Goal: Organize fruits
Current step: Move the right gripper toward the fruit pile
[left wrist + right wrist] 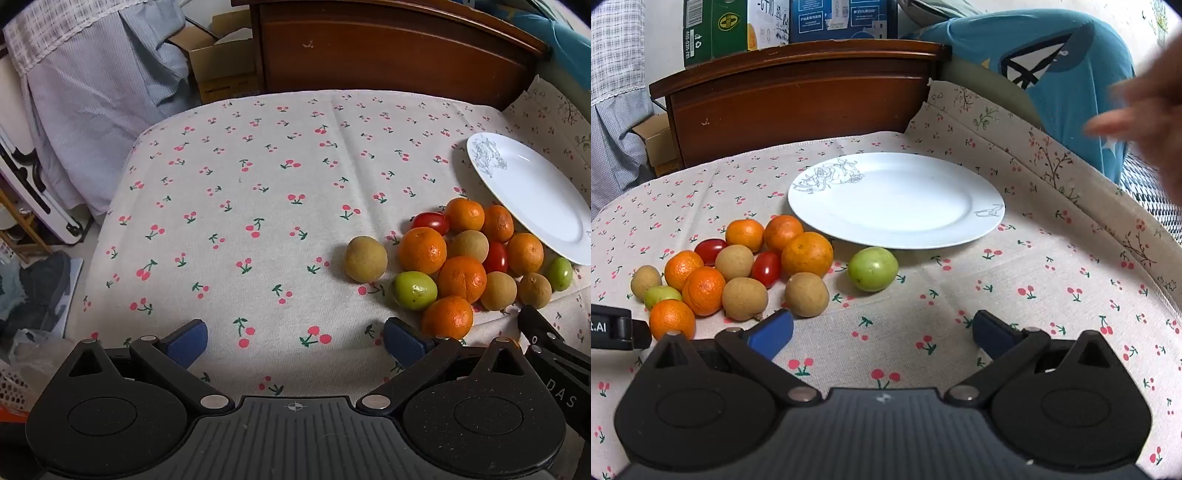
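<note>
My left claw (295, 341) hangs with jaws apart over bare cloth, left of the fruit pile (461, 254). The pile sits just left of the empty plate (897, 201); one green fruit (873, 268) lies at its near rim. My right claw (882, 334) gapes empty. Risk, I reckon: nudging round fruit sends it rolling off the worktop (258, 177).
</note>
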A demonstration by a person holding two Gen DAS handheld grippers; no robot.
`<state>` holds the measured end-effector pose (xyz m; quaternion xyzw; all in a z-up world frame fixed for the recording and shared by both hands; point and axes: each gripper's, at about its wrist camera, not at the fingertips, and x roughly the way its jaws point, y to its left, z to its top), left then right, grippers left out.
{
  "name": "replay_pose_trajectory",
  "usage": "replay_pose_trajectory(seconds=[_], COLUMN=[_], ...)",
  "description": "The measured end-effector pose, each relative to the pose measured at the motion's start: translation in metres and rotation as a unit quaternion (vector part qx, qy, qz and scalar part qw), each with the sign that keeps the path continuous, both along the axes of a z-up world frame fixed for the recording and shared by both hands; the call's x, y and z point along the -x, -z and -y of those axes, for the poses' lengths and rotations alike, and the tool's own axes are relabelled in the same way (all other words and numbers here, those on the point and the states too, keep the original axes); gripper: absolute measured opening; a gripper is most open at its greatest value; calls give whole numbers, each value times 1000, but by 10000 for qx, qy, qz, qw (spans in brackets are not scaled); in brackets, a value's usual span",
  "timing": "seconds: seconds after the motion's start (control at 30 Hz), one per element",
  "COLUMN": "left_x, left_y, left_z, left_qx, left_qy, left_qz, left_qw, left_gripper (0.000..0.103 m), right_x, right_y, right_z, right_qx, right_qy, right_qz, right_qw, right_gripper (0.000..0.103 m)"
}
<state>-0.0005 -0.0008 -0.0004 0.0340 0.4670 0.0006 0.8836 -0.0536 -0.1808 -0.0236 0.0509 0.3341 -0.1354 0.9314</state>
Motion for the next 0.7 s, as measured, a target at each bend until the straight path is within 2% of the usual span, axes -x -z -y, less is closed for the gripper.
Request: replay_pose_trajectory(seconds=[0.27,0.7], left_x=[9,22], left_y=[-10,-31], left_z=[-7,-9], left_qx=[76,227], left_qy=[-170,4], left_qz=[144,202], left_qw=[9997,9995], left_gripper=[102,102], right_x=[0,-1], right_y=[0,2], right_z=[0,-5], right_qx=[-5,-4], right_qy=[0,-14], right_qz=[10,9], right_qw=[10000,10000], right_gripper=[102,102])
